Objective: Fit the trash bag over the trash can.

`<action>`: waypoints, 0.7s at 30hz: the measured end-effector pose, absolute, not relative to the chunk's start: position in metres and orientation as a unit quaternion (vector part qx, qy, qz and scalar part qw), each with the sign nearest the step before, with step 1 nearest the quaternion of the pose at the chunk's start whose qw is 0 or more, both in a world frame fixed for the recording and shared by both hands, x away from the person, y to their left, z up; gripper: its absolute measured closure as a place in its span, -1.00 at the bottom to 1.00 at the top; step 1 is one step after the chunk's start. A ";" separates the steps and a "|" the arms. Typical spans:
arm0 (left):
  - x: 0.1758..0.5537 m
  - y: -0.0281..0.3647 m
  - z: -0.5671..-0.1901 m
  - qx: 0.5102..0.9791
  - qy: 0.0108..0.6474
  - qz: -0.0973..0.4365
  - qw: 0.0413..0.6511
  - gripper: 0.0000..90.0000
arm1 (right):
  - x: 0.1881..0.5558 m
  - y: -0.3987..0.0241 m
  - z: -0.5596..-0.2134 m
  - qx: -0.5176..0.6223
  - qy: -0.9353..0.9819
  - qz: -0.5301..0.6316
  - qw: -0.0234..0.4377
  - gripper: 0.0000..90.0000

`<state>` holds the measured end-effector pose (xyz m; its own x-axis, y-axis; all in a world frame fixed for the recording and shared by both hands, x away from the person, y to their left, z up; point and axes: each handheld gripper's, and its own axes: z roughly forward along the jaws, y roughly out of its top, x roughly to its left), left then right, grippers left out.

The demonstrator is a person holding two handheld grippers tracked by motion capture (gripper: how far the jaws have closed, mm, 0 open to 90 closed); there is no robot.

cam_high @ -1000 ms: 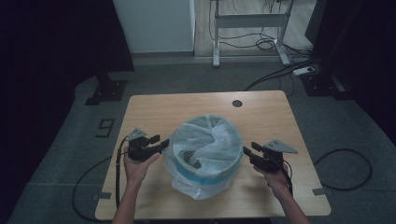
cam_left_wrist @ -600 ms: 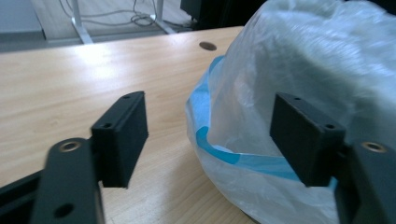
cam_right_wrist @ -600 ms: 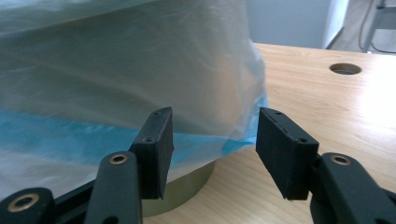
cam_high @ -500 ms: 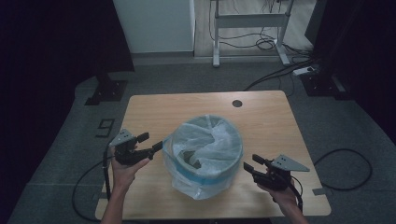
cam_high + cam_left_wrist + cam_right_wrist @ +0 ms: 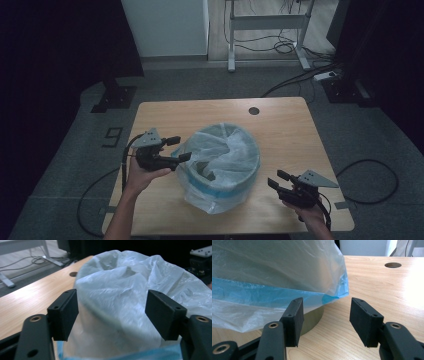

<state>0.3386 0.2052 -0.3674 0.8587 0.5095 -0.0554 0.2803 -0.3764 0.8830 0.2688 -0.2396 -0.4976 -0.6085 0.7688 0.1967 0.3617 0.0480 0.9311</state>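
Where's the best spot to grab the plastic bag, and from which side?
Probably the loose hanging edge of the bag, from the right side. There it droops free of the bin, thin enough for the open right gripper, already level with it, to pinch. On top it looks stretched and puffy.

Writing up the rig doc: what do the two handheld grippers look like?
Both the left gripper and the right gripper are black, with two flat rectangular jaws, brass-ringed pivot holes, a grey three-cornered plate on top and a black trailing cable. Forearms are bare, no sleeves.

Dim high view with black side edges, brighter gripper views, soft focus on the near plastic bag [image 5: 120,302]
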 end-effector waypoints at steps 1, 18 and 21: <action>0.340 0.201 -0.366 0.828 0.234 0.113 0.496 -0.32 | 0.269 -0.241 -0.498 0.405 0.700 0.559 0.182 -0.03; 0.363 0.143 -0.365 0.913 0.179 0.082 0.358 0.45 | 0.268 -0.247 -0.506 0.417 0.695 0.558 0.176 0.03; 0.364 0.142 -0.367 0.912 0.182 0.077 0.359 0.33 | 0.268 -0.247 -0.506 0.417 0.695 0.559 0.175 0.03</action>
<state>0.3639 0.1424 -0.3669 0.9220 0.3870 0.0105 0.2762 -0.6764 0.6828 0.2681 -0.2474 -0.5060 -0.5904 0.7756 0.2232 0.3838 0.0265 0.9230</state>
